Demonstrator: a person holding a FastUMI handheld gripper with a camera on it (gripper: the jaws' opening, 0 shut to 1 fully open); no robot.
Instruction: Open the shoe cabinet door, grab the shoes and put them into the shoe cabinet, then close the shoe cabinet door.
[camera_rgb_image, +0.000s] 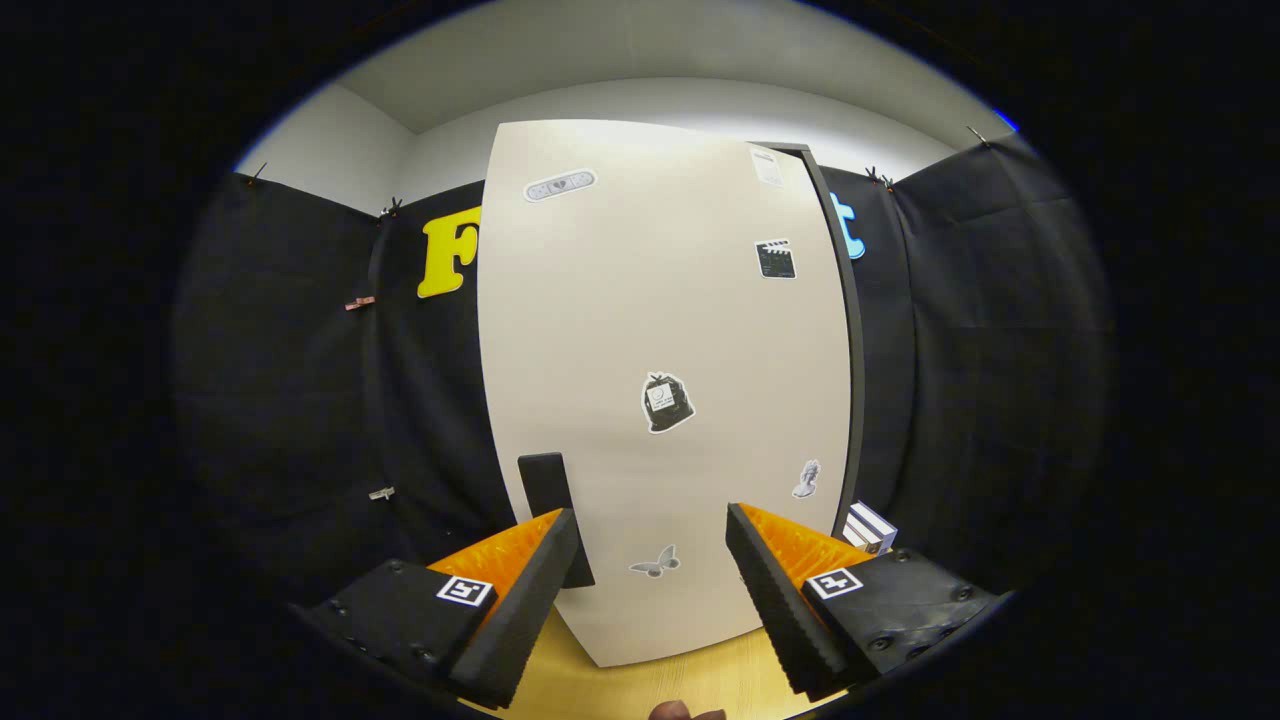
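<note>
A tall cream shoe cabinet door (660, 350) with several stickers stands upright just ahead of my fingers, close to shut against its dark frame (850, 330) on the right. A dark handle (548, 500) sits low on the door's left side, right beyond my left fingertip. My gripper (650, 545) is open, its fingers spread wide with nothing between them, the left finger (520, 610) nearly level with the handle. A white shoe with dark stripes (868, 528) peeks out at the door's lower right, behind my right finger (790, 610).
The cabinet stands on a light wooden floor (660, 685). Black cloth walls (300, 400) hang on both sides, with small clips pinned to the left one. A white wall and ceiling rise above.
</note>
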